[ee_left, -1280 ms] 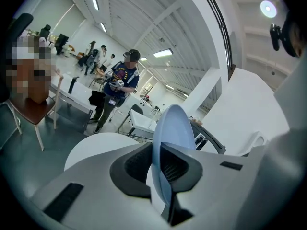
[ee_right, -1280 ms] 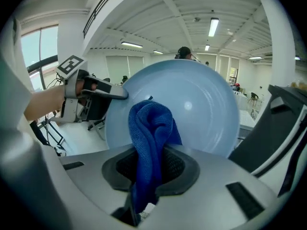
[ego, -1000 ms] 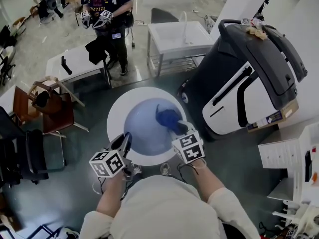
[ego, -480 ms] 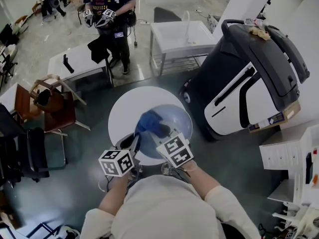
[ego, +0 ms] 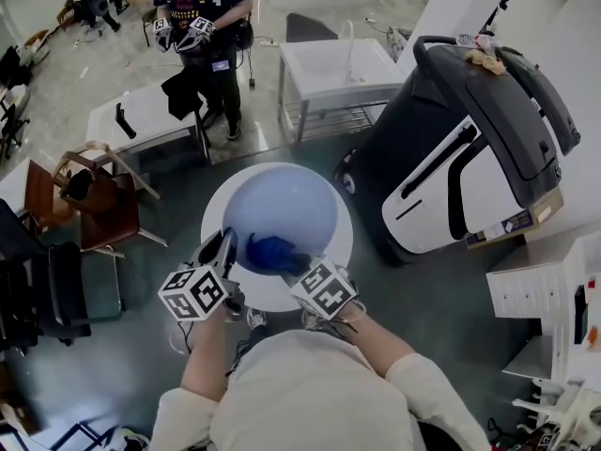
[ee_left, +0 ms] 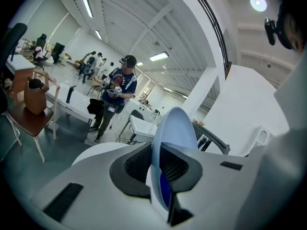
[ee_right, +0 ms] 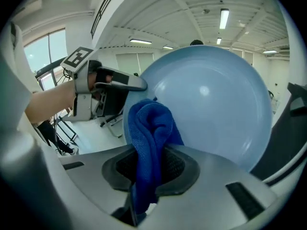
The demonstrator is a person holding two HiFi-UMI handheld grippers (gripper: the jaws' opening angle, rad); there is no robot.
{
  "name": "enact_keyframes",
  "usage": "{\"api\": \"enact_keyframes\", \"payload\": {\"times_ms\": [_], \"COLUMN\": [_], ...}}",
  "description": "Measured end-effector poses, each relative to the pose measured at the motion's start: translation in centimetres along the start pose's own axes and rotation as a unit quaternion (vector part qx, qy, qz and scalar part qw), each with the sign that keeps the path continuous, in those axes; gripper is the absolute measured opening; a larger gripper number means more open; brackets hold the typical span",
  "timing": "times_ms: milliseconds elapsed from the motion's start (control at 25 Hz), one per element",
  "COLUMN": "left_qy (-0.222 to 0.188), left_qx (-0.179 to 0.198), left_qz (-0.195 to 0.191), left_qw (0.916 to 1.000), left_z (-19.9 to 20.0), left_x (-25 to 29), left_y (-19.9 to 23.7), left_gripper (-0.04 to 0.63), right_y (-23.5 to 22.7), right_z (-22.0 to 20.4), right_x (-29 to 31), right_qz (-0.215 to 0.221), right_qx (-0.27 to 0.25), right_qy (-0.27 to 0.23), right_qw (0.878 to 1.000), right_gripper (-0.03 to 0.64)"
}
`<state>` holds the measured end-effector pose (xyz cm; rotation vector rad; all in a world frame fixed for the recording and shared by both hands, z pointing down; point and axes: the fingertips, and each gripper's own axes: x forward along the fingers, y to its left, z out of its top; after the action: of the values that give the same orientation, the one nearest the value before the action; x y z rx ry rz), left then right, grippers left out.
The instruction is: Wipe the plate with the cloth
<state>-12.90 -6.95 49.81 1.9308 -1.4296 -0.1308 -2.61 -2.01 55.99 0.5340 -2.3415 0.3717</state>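
Observation:
A light blue plate (ego: pixel 282 209) is held up on edge over the round white table (ego: pixel 342 240). My left gripper (ego: pixel 225 248) is shut on its left rim; in the left gripper view the plate (ee_left: pixel 175 126) stands edge-on between the pads of this left gripper (ee_left: pixel 156 164). My right gripper (ego: pixel 286 259) is shut on a dark blue cloth (ego: pixel 273 251). In the right gripper view the cloth (ee_right: pixel 151 128) bunches out of the right gripper (ee_right: pixel 151 169) and lies against the lower left of the plate's face (ee_right: pixel 216 104), close to the left gripper (ee_right: pixel 112 83).
A big dark grey and white machine (ego: pixel 460 158) stands close to the table's right. Beyond are a white table with a sink (ego: pixel 336 69) and a standing person (ego: pixel 199 12) holding grippers. Brown chairs (ego: pixel 84 205) stand at the left.
The plate has gone from lying flat on the table to being raised and tilted in the left gripper. The right gripper has drawn the cloth from the plate's right side to its lower edge.

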Motion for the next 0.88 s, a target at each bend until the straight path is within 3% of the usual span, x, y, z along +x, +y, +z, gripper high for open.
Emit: {"api": "enact_keyframes", "payload": {"times_ms": [200, 440, 680, 880], "left_qy": [0.011, 0.035, 0.036, 0.035], "left_qx": [-0.007, -0.017, -0.038, -0.054], "left_qz": [-0.003, -0.007, -0.002, 0.008], "left_qw": [0.9999, 0.9992, 0.9986, 0.9979], "left_z": [-0.8, -2.8, -3.3, -3.7], "left_x": [-0.8, -1.3, -1.0, -0.9], "left_y": [0.9, 1.4, 1.9, 2.7], "left_gripper": [0.044, 0.044, 0.044, 0.044], "right_y": [-4.0, -8.0, -8.4, -7.8], "right_z": [-1.9, -1.8, -0.3, 0.4], "right_x": [-1.6, -4.0, -5.3, -5.4], "right_qz": [-0.065, -0.144, -0.176, -0.166], "right_qx": [0.026, 0.06, 0.055, 0.062], "right_qy": [0.018, -0.01, -0.054, -0.094], "right_qw": [0.997, 0.988, 0.981, 0.98], "right_gripper": [0.089, 0.089, 0.089, 0.089]}}
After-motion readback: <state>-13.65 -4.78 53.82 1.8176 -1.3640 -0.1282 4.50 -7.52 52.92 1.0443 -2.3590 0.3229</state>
